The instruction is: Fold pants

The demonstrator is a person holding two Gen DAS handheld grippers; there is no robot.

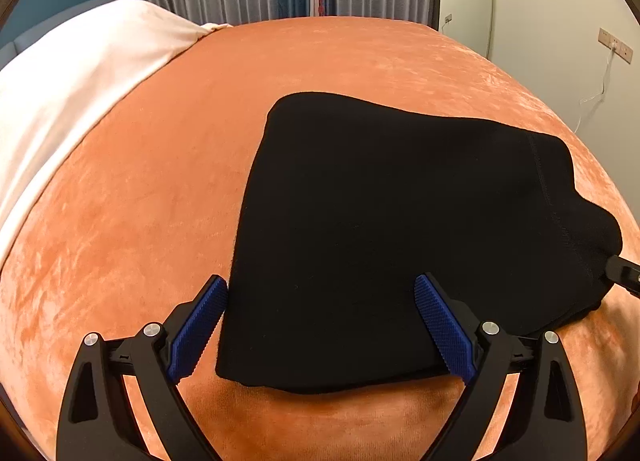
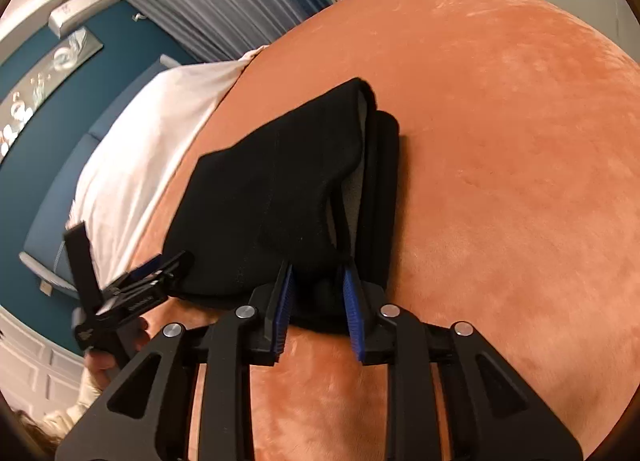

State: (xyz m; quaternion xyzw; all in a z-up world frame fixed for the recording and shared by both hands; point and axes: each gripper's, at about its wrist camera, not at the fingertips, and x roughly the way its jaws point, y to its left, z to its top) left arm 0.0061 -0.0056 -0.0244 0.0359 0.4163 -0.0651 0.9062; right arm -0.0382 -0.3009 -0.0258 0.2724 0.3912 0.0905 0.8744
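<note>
On the orange velvet bedspread (image 1: pixel 320 61) lies the folded black fabric pants (image 1: pixel 400 221). Over their near edge the left gripper (image 1: pixel 320 325) stands spread wide, holding nothing. At their right corner the right gripper (image 2: pixel 318 301) pinches a bunched fold.

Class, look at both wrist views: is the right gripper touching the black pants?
Touching. The right wrist view shows the right gripper with black pants fabric bunched between its blue pads, lifted off the orange bedspread.

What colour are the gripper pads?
Blue, with a ridged texture; the pads show best in the left wrist view.
</note>
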